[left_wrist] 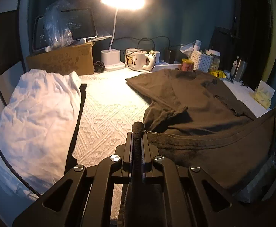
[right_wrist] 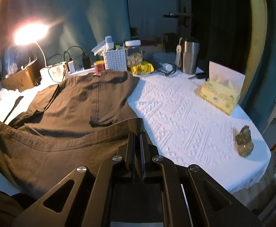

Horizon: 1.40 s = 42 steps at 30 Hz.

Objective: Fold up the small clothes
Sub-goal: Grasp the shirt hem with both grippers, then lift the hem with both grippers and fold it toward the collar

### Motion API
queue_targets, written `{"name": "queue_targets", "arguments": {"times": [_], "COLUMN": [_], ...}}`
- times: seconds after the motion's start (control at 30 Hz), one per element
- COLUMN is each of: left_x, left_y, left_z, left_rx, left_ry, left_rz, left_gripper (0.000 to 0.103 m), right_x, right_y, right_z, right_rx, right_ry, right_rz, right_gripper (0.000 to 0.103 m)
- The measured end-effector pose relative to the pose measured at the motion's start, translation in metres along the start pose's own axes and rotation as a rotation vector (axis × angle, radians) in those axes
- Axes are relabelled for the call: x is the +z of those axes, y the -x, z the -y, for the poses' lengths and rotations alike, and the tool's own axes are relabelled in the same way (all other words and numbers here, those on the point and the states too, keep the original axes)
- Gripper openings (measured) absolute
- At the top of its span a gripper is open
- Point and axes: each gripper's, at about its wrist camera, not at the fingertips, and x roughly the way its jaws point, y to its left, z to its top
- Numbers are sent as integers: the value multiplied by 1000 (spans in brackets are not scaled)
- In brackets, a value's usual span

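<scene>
A dark brown T-shirt (left_wrist: 194, 102) lies on the white textured tablecloth (left_wrist: 107, 109), collar toward the back, with its sleeves folded in. My left gripper (left_wrist: 138, 130) is shut on the bottom hem at its left corner and holds it raised off the table. My right gripper (right_wrist: 137, 130) is shut on the hem's right corner of the same T-shirt (right_wrist: 71, 102), also raised. The hem stretches between the two grippers. A crumpled white garment (left_wrist: 37, 109) lies at the left in the left wrist view.
Along the back stand a lit desk lamp (left_wrist: 122, 0), a cardboard box (left_wrist: 62, 60), a tablet, a mug (left_wrist: 136, 58), a white basket (right_wrist: 115, 59), a jar (right_wrist: 133, 54) and a steel tumbler (right_wrist: 189, 56). A tissue box (right_wrist: 219, 94) and a small figurine (right_wrist: 244, 141) sit at the right.
</scene>
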Motion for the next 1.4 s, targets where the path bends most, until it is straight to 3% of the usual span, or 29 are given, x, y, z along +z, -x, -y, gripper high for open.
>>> {"name": "queue_targets", "arguments": {"times": [0.87,1.4], "left_x": [58,96], "left_y": [-4,-29], "left_z": [-5,-6], "left_rx": [4,43], "left_ry": [-23,-44], "left_rz": [139,181], "left_gripper": [5,5], "right_x": [49,93], "right_y": [0,-43], "right_z": [1,2], "right_rx": [-21,7], "right_ry": [3,33], "right_rz": [82,115], "right_gripper": [6,6]}}
